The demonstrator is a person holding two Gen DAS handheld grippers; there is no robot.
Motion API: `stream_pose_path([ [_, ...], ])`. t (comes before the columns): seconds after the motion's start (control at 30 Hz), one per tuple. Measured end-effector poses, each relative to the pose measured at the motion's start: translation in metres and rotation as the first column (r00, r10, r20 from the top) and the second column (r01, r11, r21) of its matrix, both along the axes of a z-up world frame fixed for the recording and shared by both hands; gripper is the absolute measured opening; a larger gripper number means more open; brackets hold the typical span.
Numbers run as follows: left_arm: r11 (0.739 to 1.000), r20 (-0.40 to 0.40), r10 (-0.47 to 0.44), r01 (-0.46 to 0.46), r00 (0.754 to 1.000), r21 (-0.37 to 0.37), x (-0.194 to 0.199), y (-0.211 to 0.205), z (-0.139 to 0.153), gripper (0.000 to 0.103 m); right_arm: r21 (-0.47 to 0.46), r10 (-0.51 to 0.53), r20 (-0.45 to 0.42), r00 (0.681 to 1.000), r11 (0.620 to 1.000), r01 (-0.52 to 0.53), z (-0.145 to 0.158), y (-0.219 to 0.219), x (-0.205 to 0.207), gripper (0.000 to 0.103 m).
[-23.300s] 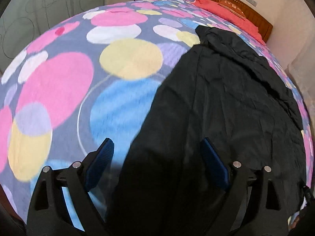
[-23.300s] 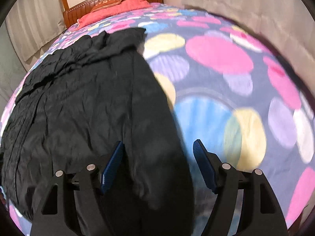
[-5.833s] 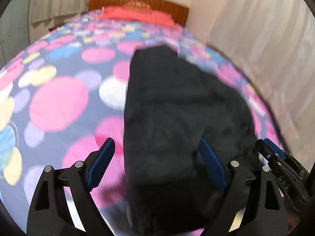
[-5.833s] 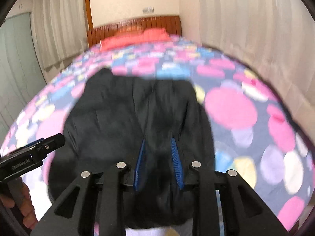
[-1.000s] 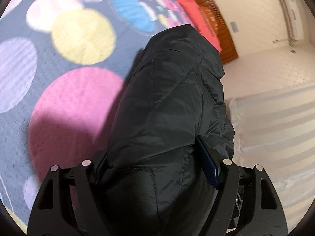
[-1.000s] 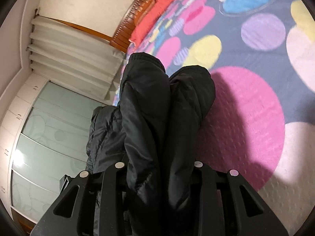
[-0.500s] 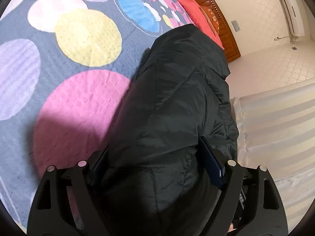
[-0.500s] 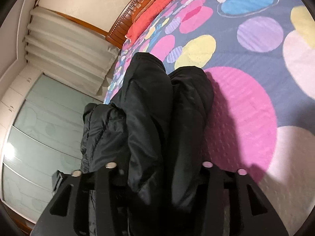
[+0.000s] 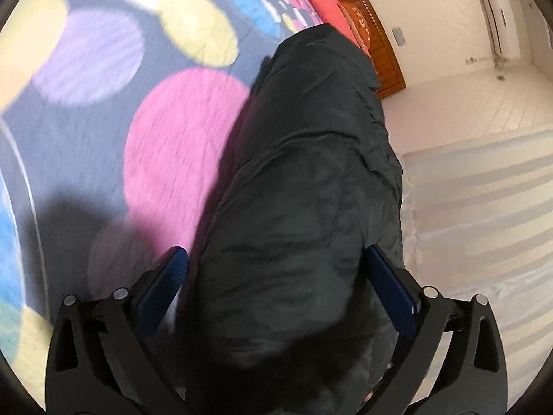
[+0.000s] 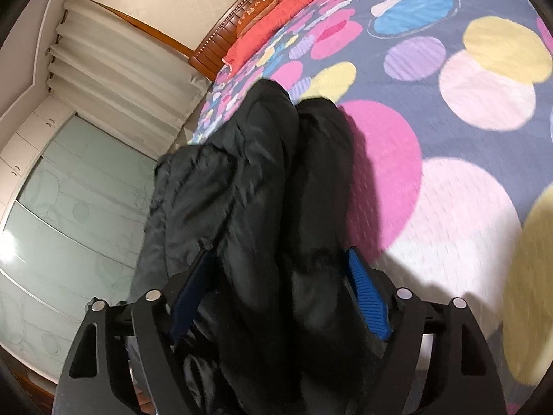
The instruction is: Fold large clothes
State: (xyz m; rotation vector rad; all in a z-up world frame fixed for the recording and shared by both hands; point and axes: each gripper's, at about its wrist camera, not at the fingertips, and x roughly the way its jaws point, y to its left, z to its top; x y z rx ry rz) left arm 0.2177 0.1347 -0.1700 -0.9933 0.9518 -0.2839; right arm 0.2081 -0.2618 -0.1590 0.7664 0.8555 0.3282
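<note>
Jacket (image 9: pixel 304 186): one, black. Bedspread (image 9: pixel 103 110): one. Pillow (image 10: pixel 276 10): one.

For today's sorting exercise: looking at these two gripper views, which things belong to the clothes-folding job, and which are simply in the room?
Part of the job:
- black padded garment, bundled on the bed
- left gripper, open around it, having just widened
- right gripper, also just opened, garment between its pads

Just there:
- spotted bedspread
- red pillow
- wooden headboard
- curtain

The left gripper (image 9: pixel 273 290) has just been opening; the folded black jacket (image 9: pixel 304 207) lies between its jaws, seemingly clear of the left pad (image 9: pixel 162 290).
</note>
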Motion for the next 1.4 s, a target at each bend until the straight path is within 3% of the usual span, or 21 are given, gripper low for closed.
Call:
stream_pose_path([
  [0.07, 1.0, 0.018, 0.003, -0.004, 1.0, 0.003, -0.004, 0.0, -0.001, 0.101, 0.017, 0.015, -0.035, 0.999, 1.0, -0.015, -0.011, 0.006, 0.0, 0.08],
  [0.17, 0.999, 0.043, -0.048, 0.048, 0.998, 0.014, -0.003, -0.01, 0.0, 0.098, -0.003, 0.024, -0.009, 1.0, 1.0, -0.024, -0.012, 0.014, -0.008, 0.078],
  [0.2, 0.998, 0.045, -0.046, 0.044, 0.998, 0.032, -0.006, -0.012, 0.001, 0.093, 0.013, 0.027, -0.016, 1.0, 1.0, -0.026, -0.013, 0.015, -0.008, 0.073],
  [0.27, 0.998, 0.051, -0.044, 0.042, 0.998, 0.041, -0.01, -0.013, 0.004, 0.085, 0.077, 0.021, -0.046, 0.999, 0.997, -0.017, -0.018, 0.012, -0.011, 0.048],
  [0.33, 0.998, 0.058, -0.048, 0.046, 0.997, 0.047, -0.015, -0.013, 0.007, 0.079, 0.103, 0.02, -0.048, 0.999, 0.995, -0.014, -0.018, 0.007, -0.015, 0.036],
  [0.47, 0.997, 0.056, -0.058, 0.055, 0.997, 0.061, -0.025, -0.014, 0.013, 0.076, 0.085, 0.037, -0.04, 0.999, 0.996, -0.033, -0.011, 0.009, -0.028, 0.031],
  [0.63, 0.996, 0.076, -0.072, 0.067, 0.994, 0.066, -0.038, -0.012, 0.007, 0.076, 0.112, 0.042, -0.036, 0.998, 0.993, -0.038, -0.017, 0.004, -0.037, 0.032],
  [0.7, 0.997, 0.075, -0.065, 0.061, 0.995, 0.05, -0.036, -0.01, 0.007, 0.08, 0.116, 0.041, -0.032, 0.999, 0.993, -0.037, -0.018, 0.002, -0.036, 0.037],
  [0.8, 0.997, 0.057, -0.066, 0.064, 0.996, 0.038, -0.034, -0.005, 0.009, 0.086, 0.081, 0.028, -0.039, 0.999, 0.996, -0.025, -0.014, 0.001, -0.028, 0.051],
  [0.87, 0.997, 0.063, -0.067, 0.064, 0.996, 0.036, -0.035, 0.002, 0.013, 0.089, 0.064, 0.019, -0.032, 0.999, 0.998, -0.017, -0.01, -0.001, -0.027, 0.068],
  [1.03, 0.999, 0.062, -0.013, 0.011, 0.998, 0.03, -0.027, 0.024, 0.014, 0.092, 0.082, -0.01, -0.015, 1.0, 0.997, 0.011, -0.004, -0.023, -0.025, 0.07],
  [1.13, 1.0, 0.054, -0.017, 0.016, 0.998, 0.017, -0.004, 0.021, 0.014, 0.092, 0.121, -0.04, 0.004, 0.999, 0.992, 0.039, 0.002, -0.034, 0.0, 0.07],
  [1.4, 0.993, 0.025, -0.063, 0.06, 0.998, 0.106, 0.047, -0.002, 0.022, 0.092, 0.141, -0.067, -0.043, 0.997, 0.987, 0.073, -0.006, -0.036, 0.072, 0.069],
])
